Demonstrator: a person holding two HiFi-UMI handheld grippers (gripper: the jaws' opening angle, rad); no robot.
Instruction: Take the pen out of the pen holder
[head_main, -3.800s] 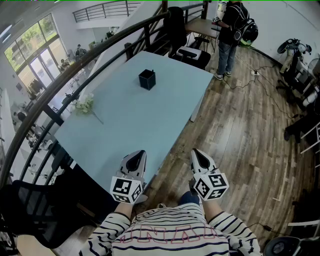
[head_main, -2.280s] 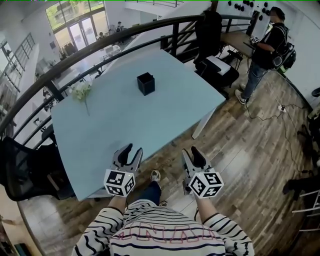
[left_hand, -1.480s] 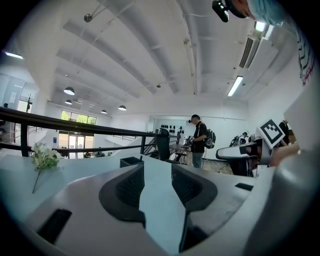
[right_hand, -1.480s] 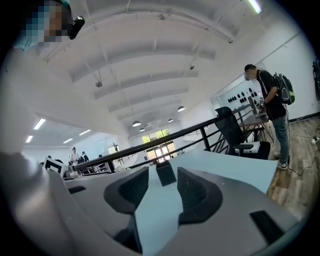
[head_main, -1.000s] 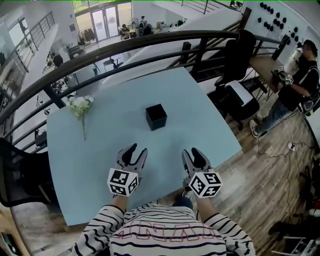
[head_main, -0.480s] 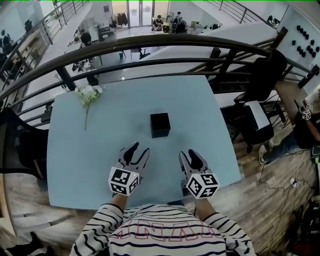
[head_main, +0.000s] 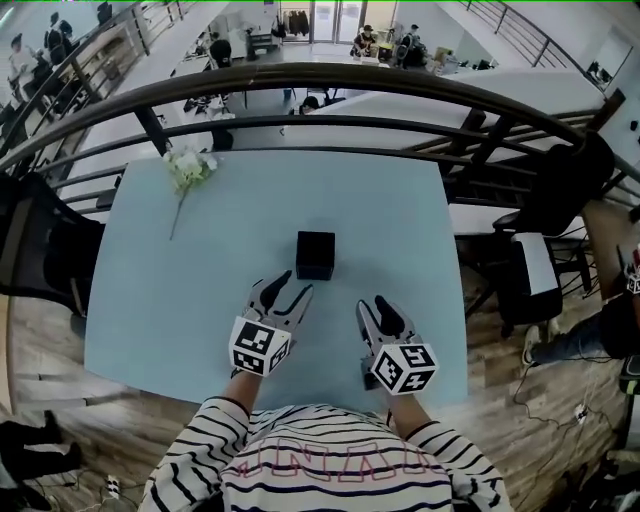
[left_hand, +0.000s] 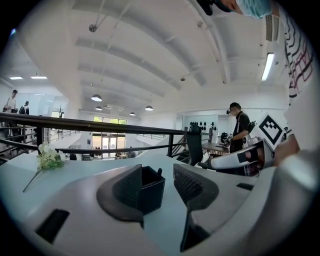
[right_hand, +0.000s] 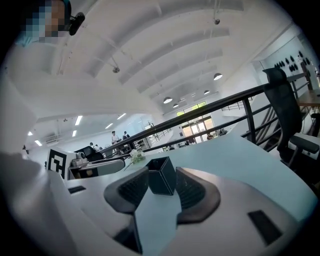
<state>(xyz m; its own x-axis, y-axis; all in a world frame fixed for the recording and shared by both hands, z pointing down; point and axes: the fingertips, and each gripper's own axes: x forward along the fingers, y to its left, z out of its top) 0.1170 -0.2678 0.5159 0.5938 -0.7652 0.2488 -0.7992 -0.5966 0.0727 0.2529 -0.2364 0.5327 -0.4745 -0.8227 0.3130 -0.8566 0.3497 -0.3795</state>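
Approach has closed: left hand-held gripper (head_main: 293, 283), its jaws just widened, and right hand-held gripper (head_main: 373, 303), both parted and empty, now hover over the pale blue desk (head_main: 190, 300) just short of the black square pen holder (head_main: 315, 255), whose dark pen (left_hand: 159, 171) still waits inside.

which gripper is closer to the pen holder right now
Left. The left gripper is just short of the pen holder, slightly to its left, jaws just opening, nothing between them. The right gripper is farther back and to its right.
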